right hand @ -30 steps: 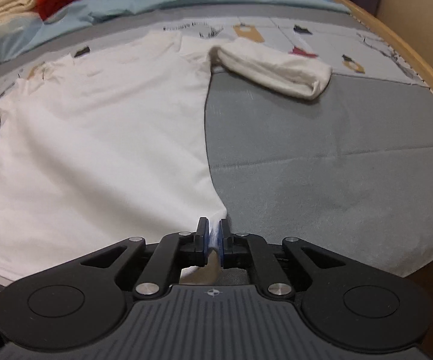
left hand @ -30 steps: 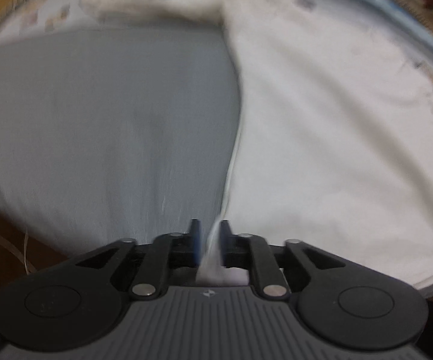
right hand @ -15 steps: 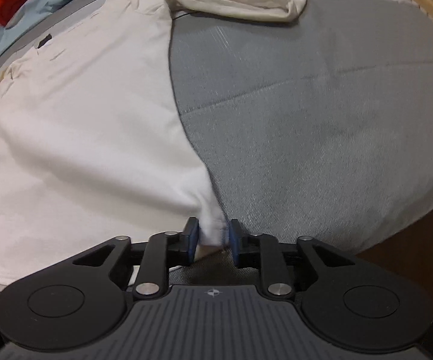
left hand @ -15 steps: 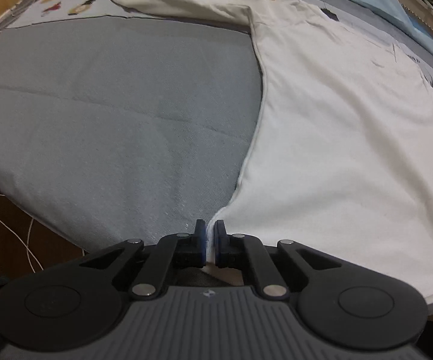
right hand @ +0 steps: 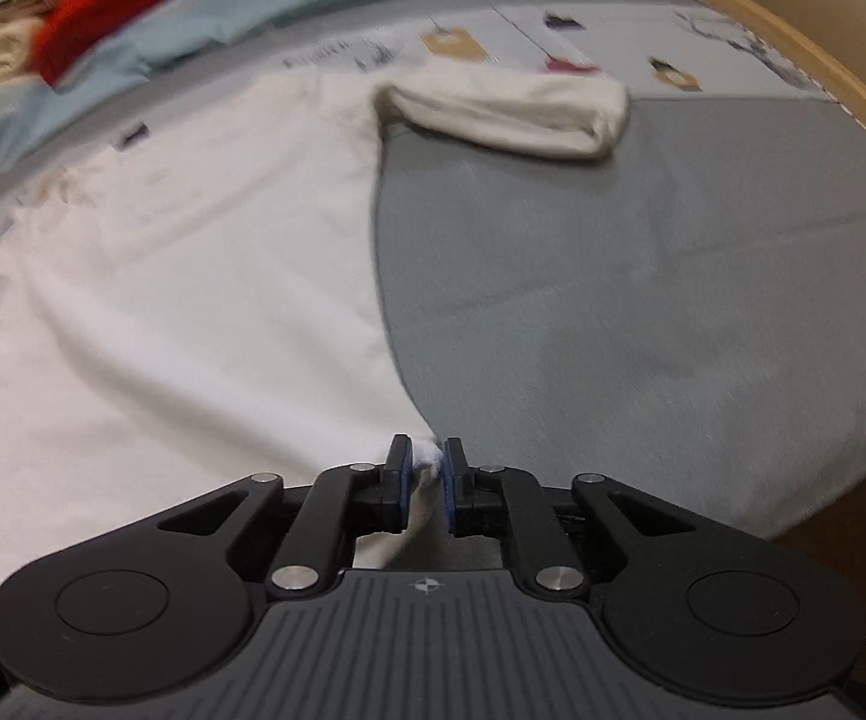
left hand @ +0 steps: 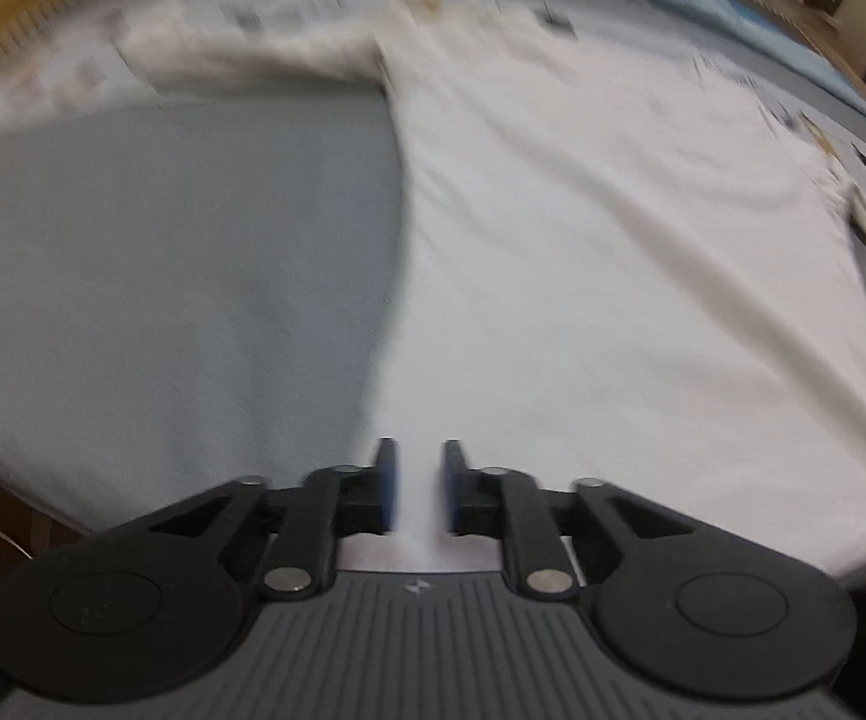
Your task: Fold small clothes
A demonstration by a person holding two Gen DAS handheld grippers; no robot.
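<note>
Grippers pinch white shirt hem (both corners)

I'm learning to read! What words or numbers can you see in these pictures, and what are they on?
No words or numbers can be read here.
Patterned sheet: dark scribbly print beside the little tag pictures, too blurred to read.
White t-shirt: a small dark label near the neck, too small to read.
Right tool and left tool: only a tiny round symbol on each body, no letters.
</note>
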